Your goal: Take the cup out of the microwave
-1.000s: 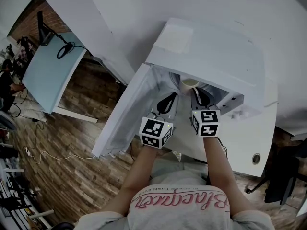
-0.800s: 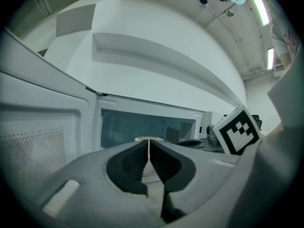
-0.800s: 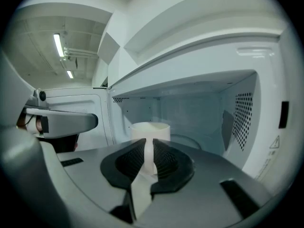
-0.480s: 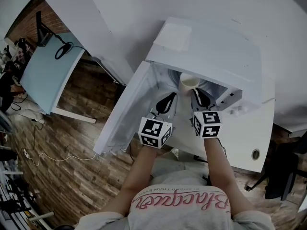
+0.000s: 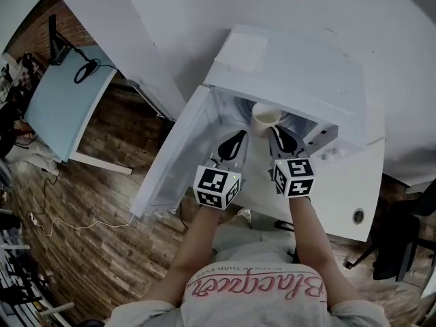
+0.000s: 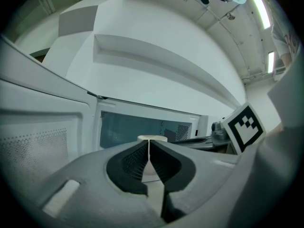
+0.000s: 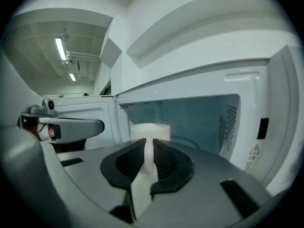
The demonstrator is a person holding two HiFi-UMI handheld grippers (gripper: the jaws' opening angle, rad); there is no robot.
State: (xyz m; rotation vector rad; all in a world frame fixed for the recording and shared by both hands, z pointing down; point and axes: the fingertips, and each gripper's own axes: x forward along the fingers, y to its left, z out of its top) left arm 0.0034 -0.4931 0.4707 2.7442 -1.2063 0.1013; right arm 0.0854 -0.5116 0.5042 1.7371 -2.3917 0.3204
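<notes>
A white cup stands at the mouth of the open white microwave, whose door swings out to the left. My right gripper is shut on a narrow white part at the cup's near side. In the right gripper view that white strip sits pinched in my right gripper, with the cup just beyond. My left gripper hangs beside it, left of the cup and apart from it. In the left gripper view my left gripper is shut and holds nothing, and the cup shows behind it.
The microwave stands on a white table with a cable hole. A light-blue desk is at far left over a wooden floor. A dark chair is at right. The door's inner face is close on my left.
The cup has come a little further out from under the microwave's top edge, along with my right gripper. My left gripper has stayed about where it was.
</notes>
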